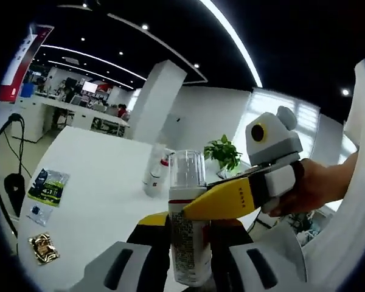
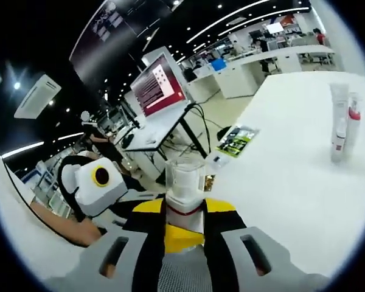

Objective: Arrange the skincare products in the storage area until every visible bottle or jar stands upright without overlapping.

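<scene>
Clearly, both grippers meet on one white bottle (image 1: 188, 243) with a clear domed cap and fine print. The left gripper (image 1: 188, 255) has its black-and-yellow jaws clamped on the body; the right gripper (image 2: 184, 234) has its jaws closed around the neck. Behind, white tubes (image 1: 155, 173) stand on the smooth white tabletop (image 1: 91, 176), near foil packets (image 1: 47, 185), in an open office.

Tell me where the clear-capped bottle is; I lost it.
The clear-capped bottle stands between the left tongs, the right tongs at its neck.
</scene>
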{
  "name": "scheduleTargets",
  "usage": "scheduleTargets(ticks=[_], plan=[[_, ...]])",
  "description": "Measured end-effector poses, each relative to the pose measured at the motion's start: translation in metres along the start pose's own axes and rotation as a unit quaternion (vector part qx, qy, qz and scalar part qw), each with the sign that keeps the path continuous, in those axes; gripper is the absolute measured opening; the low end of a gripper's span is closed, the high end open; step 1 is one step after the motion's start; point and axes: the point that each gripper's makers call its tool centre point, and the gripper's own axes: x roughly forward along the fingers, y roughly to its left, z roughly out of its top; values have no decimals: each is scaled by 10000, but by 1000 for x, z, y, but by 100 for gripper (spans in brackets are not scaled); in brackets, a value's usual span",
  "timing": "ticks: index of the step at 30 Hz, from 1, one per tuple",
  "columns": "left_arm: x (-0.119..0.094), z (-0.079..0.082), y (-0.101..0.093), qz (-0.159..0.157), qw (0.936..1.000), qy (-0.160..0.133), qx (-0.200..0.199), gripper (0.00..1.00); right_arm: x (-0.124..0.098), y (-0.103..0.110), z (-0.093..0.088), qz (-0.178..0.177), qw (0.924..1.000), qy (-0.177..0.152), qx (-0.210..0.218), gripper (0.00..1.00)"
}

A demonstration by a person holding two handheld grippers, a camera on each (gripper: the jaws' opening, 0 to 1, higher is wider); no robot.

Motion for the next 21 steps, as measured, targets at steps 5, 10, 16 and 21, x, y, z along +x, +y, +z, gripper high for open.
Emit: scheduleTargets(ticks=[5, 10, 16, 21], plan=[[3, -14, 3, 260, 9972, 423, 556, 24, 2, -8, -12, -207, 9998, -4, 54, 20], [0, -11, -2, 185, 9972, 291, 666, 25, -5, -4, -10, -83, 9997, -125, -208, 19], [-4, -6, -1, 252, 9974, 228, 629, 24, 2, -2, -8, 117, 9999, -97, -50, 20], [-5, -5, -1, 275, 9979, 213, 549, 24, 1, 0, -8, 169, 9998, -106, -67, 20]])
